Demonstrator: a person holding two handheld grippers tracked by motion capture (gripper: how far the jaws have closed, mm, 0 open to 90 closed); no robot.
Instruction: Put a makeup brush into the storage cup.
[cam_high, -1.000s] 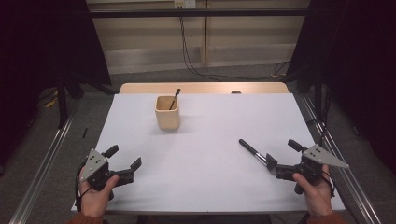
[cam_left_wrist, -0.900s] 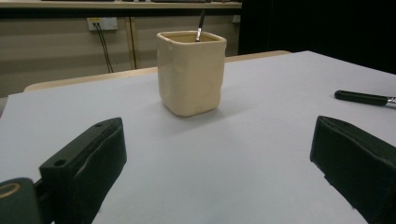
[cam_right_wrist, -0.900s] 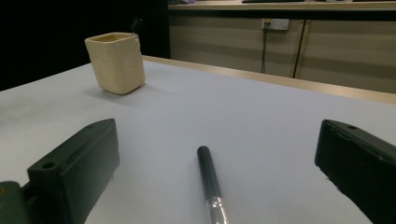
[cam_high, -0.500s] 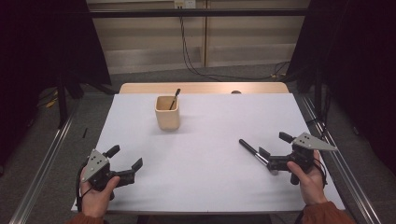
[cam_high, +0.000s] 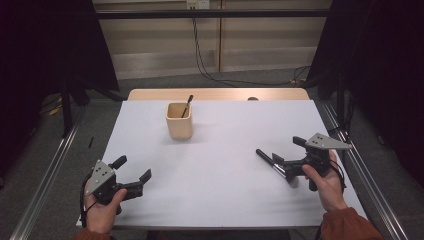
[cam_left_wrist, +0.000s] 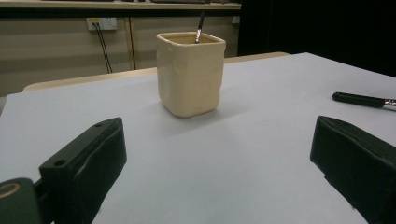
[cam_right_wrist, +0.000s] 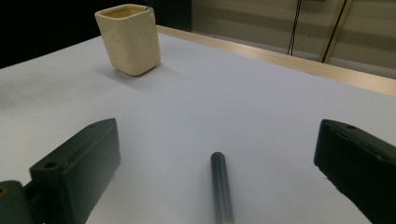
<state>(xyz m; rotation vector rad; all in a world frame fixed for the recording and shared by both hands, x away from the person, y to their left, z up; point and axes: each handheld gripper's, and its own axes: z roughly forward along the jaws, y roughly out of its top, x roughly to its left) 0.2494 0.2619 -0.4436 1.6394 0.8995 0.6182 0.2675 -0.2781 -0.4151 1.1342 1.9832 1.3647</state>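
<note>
Pen (cam_high: 270, 162) | lies flat, lower right of high view, between spread jaws of right gripper (cam_high: 290, 155) | left gripper (cam_high: 132, 172) spread, idle, lower left | cup (cam_high: 179, 120) upper centre, one pen inside | advice: lower squarely, close mid-barrel.

Each hand carries a black two-jaw gripper. The left gripper (cam_high: 133, 169) and the right gripper (cam_high: 287, 150) each bear a flat grey three-cornered plate on top, with small dark holes near its corners. The jaws are thick, blocky black pads with rounded edges; in the gripper views a small round screw hole shows on the left pad. Thin black cable loops by each wrist. Rust-orange sleeve cuffs (cam_high: 350, 224) cover both forearms.
</note>
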